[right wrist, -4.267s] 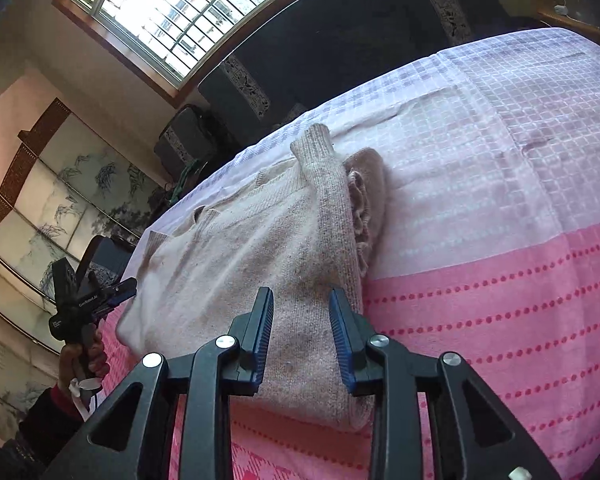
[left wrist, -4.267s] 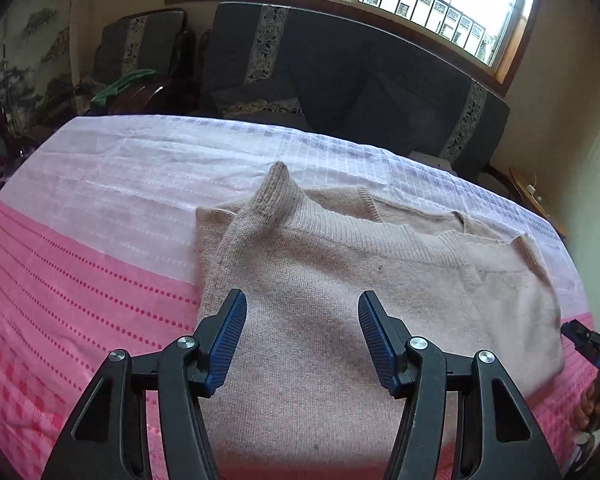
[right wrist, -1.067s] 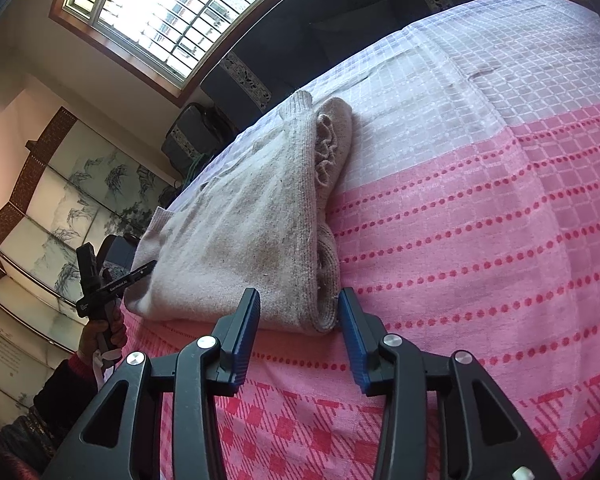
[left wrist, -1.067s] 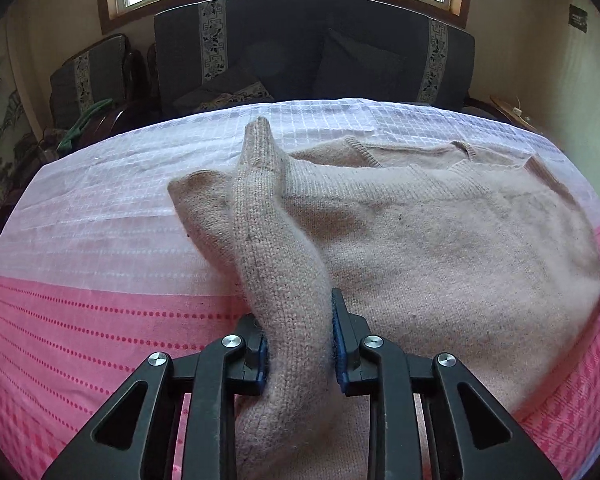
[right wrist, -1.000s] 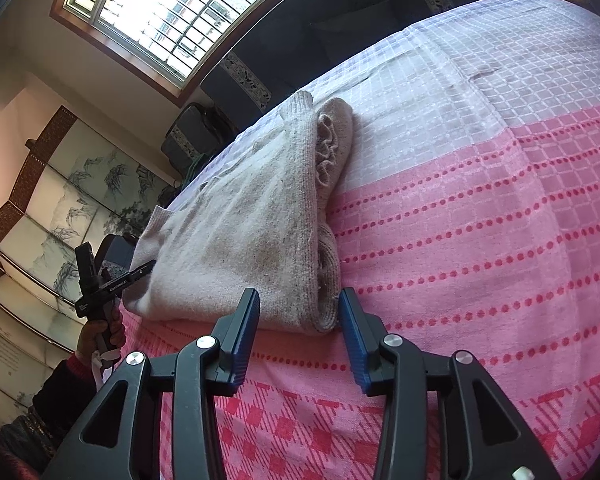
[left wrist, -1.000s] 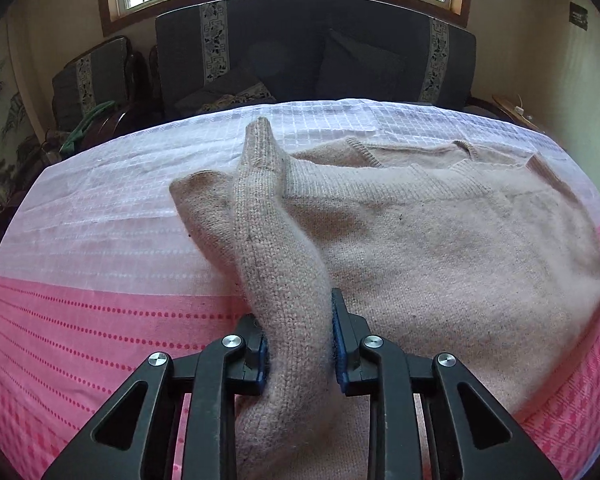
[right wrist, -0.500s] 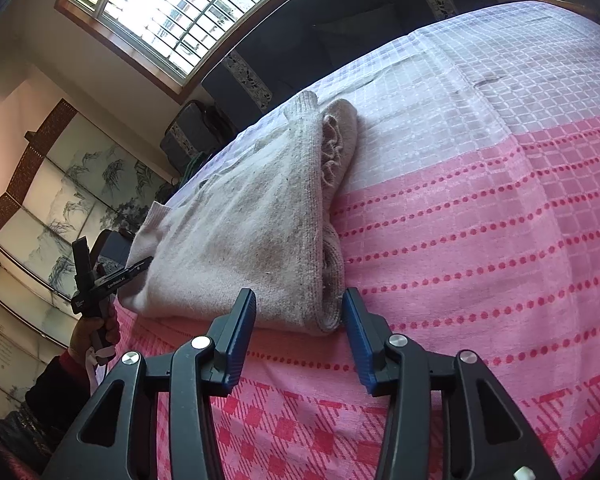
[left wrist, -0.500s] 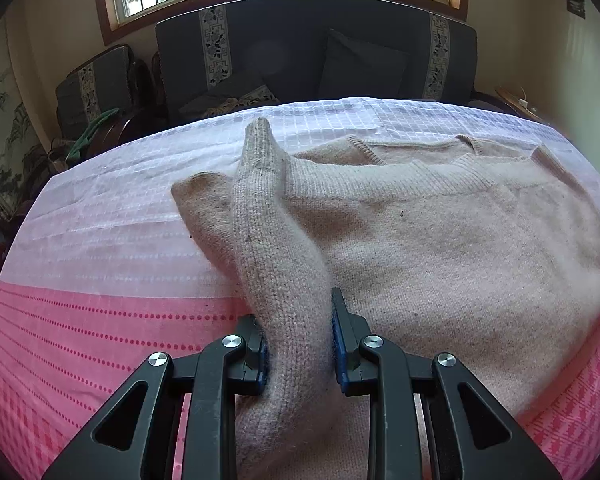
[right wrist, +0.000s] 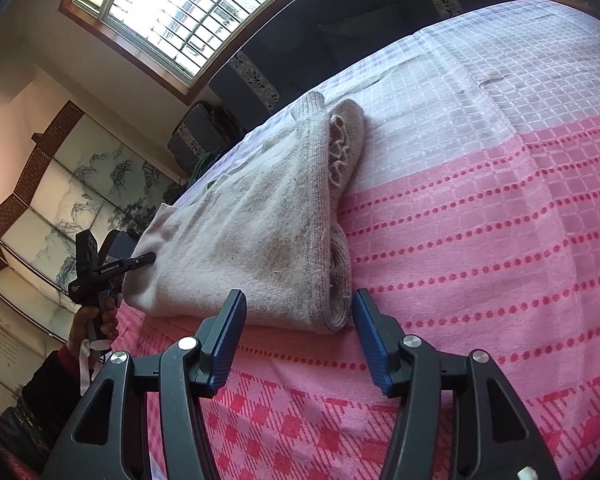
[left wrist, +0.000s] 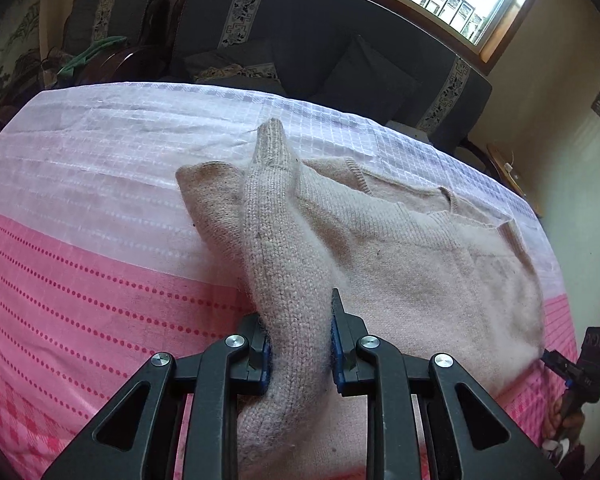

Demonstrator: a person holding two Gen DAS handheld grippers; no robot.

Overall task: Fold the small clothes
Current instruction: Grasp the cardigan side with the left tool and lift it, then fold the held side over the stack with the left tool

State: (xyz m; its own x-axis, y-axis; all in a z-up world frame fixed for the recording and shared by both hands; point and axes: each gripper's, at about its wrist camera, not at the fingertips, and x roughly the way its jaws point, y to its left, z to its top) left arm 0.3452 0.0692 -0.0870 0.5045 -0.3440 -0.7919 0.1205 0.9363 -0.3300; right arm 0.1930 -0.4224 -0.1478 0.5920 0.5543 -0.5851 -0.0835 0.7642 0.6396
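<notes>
Our left gripper (left wrist: pixel 298 340) is clenched on the beige knit sweater (left wrist: pixel 420 264): both pads press on a thick bunch of the knit, which rises as a ridge from the jaws toward the far sleeve end (left wrist: pixel 272 136). We judge that we hold this side edge so that it can be carried over the body of the garment for the next fold; a firm pinch on a thick roll is needed because the wool is soft and would slip from a light hold.

Our right gripper (right wrist: pixel 298 336) is released. Its jaws have just been opening, and they stand on either side of the near corner of the sweater without pressing on it; the blue pads are apart from the knit. We think we open it here to take the other near corner, so both sides can move together.

The sweater lies partly folded in the middle of the bed, one sleeve already laid over the body, the neckline (left wrist: pixel 440 196) toward the far side. Under it is a pink and white checked bedspread (right wrist: pixel 500 220) with rows of red dots, flat and a little wrinkled.

Behind the bed stands a dark sofa (left wrist: pixel 340 40) with patterned bands, under a barred window (right wrist: pixel 188 12). A painted folding screen (right wrist: pixel 60 192) is at the side, and a wooden stand (left wrist: pixel 504 168) near the yellow wall.
</notes>
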